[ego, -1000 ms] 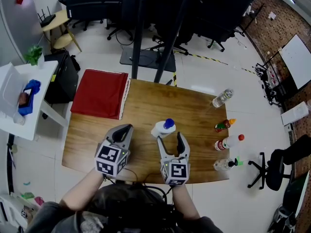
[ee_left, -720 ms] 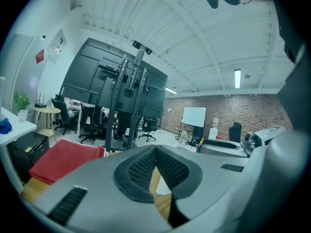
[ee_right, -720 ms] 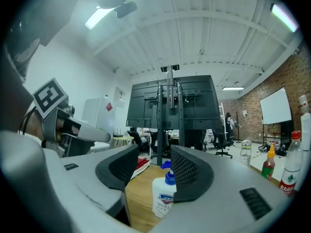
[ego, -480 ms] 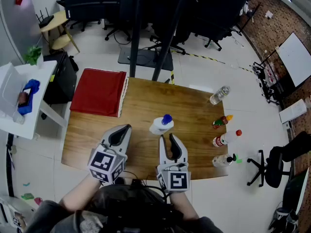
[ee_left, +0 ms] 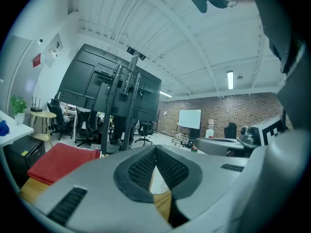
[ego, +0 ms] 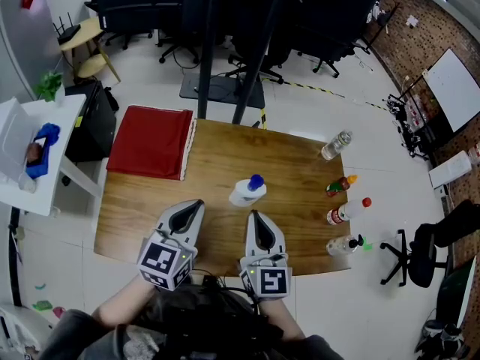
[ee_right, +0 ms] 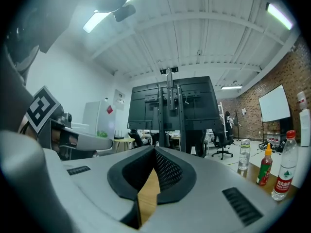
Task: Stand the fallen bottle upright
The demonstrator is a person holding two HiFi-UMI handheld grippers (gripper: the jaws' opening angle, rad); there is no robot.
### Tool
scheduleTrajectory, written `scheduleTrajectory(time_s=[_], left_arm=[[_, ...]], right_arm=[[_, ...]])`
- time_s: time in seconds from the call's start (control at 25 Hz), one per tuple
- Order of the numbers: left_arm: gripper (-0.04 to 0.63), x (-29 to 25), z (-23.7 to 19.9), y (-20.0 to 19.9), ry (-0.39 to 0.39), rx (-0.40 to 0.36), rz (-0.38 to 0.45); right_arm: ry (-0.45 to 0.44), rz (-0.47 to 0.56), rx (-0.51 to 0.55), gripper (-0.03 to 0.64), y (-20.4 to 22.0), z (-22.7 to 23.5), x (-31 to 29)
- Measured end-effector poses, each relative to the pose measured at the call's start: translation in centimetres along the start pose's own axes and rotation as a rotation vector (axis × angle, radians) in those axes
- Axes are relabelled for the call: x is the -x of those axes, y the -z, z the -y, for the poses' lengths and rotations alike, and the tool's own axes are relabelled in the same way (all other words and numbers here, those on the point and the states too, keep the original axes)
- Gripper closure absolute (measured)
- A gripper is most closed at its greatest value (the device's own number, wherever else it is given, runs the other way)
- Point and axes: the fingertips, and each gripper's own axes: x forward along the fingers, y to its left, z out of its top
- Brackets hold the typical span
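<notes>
A white bottle with a blue cap (ego: 247,192) stands on the wooden table (ego: 217,152), near its middle. Neither gripper touches it. My left gripper (ego: 191,205) is near the front edge, left of the bottle and closer to me. It is shut and empty, its pads meeting in the left gripper view (ee_left: 155,152). My right gripper (ego: 255,217) is just in front of the bottle, a short gap away. Its jaws are closing fully together, and in the right gripper view (ee_right: 155,153) nothing is between them.
A red cloth (ego: 152,142) covers the table's far left corner. Several bottles line the right edge: a clear water bottle (ego: 337,145), an orange-capped sauce bottle (ego: 339,185), a red-capped one (ego: 346,212) and a green-capped one (ego: 346,244). Office chairs and a dark stand are beyond the table.
My right gripper's jaws went from wide open by the bottle to shut, and it drew back toward me. The left gripper also pulled back. The bottle stays on the table.
</notes>
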Motion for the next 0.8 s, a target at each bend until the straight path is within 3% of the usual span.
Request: scheduleTrajectory(time_s=[0.8], left_arm=[[0.568,0.7,1.6,1.2,0.007,-0.010,-0.011]], right_arm=[[-0.031,-0.067,0.048,0.595,1.4,-0.8,1.3]])
